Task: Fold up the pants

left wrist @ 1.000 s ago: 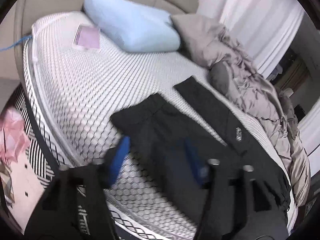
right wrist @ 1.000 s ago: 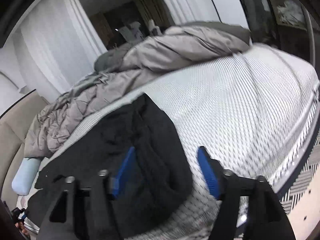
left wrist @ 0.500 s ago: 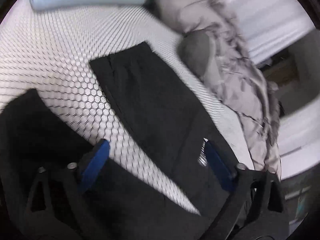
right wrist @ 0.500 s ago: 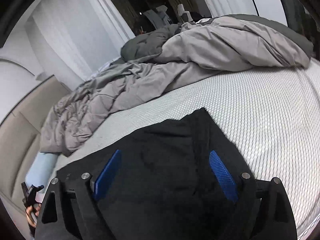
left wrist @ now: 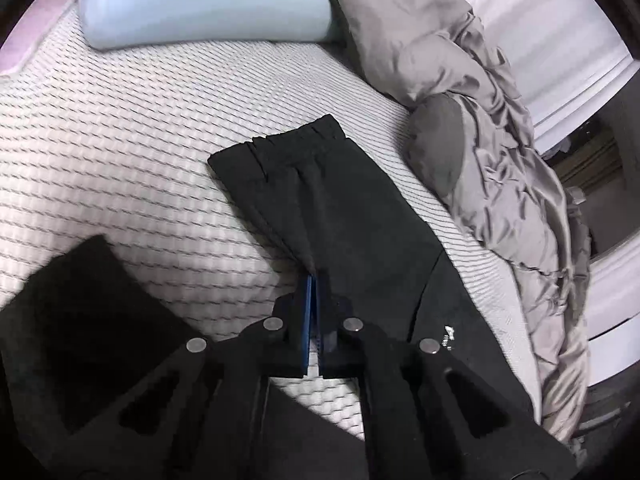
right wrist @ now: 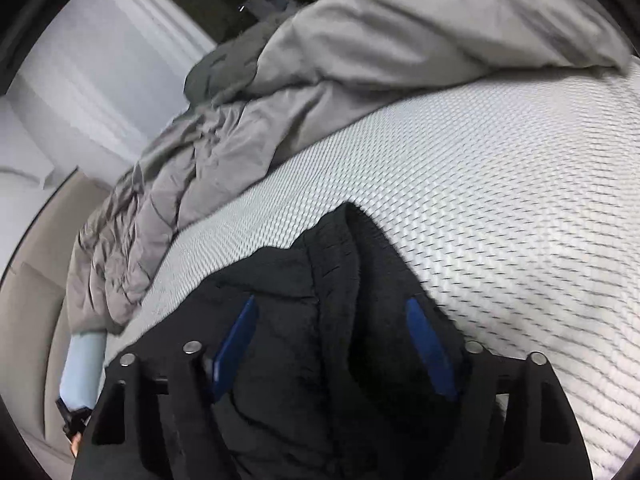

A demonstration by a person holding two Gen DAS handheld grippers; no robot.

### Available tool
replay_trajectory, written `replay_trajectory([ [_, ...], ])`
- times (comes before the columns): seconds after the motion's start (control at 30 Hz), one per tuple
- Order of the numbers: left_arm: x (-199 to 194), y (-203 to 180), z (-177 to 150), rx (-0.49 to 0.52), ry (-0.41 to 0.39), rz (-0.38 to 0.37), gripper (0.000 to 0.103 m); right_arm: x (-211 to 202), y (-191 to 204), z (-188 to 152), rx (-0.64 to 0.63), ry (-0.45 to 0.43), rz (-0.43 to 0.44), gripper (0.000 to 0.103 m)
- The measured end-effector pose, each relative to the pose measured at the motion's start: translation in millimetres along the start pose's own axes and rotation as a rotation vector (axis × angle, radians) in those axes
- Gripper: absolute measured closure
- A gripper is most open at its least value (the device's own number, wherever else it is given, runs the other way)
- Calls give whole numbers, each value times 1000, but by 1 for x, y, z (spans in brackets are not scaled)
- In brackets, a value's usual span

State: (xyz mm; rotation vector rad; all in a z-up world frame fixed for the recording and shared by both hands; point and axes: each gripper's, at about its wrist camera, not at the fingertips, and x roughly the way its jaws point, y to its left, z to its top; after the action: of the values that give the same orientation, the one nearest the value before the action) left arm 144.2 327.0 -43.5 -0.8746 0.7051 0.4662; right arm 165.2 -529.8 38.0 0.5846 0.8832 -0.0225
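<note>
a: where are the pants (left wrist: 340, 216) at?
b: spread flat on the bed (left wrist: 120, 160), one leg pointing toward the blue pillow (left wrist: 208, 0), grey duvet (left wrist: 500, 120) beside them.
a: and the claws?
b: left claw (left wrist: 313, 280) is pinched closed on the leg's edge. right claw (right wrist: 332, 344) is closing, bunched black fabric between its pads, not squeezed yet.

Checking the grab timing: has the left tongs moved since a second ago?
Yes. The left tongs moved toward the quilt, off the near pant leg onto the far leg of the pants, and shut on its edge.
</note>
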Motion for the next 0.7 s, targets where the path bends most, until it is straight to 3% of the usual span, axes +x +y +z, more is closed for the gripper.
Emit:
replay_trajectory([
  [0.07, -2, 2, -2, 30, 0, 37, 103, 15, 5, 1, -16, 17, -42, 39],
  [0.17, 1, 2, -10, 76, 1, 72, 103, 28, 11, 2, -8, 28, -11, 39],
  [0.3, 8, 5, -12, 73, 16, 68, 103, 50, 28, 7, -84, 68, -39, 39],
  [0.37, 9, 8, -12, 84, 14, 70, 103, 59, 35, 13, -111, 68, -72, 47],
  [0.4, 8, 10, -13, 89, 14, 67, 103, 65, 36, 17, -114, 75, -85, 55],
  [0.43, 8, 11, -12, 88, 14, 64, 103, 68, 39, 18, -125, 88, -96, 83],
  [0.47, 8, 12, -12, 85, 17, 58, 103, 71, 42, 23, -142, 98, -101, 99],
  [0.6, 11, 16, -12, 76, 32, 46, 103, 66, 49, 50, -145, 4, -120, 98],
  [0.7, 12, 15, -12, 68, 35, 55, 102, 91, 40, 57, -80, 51, -178, 94],
])
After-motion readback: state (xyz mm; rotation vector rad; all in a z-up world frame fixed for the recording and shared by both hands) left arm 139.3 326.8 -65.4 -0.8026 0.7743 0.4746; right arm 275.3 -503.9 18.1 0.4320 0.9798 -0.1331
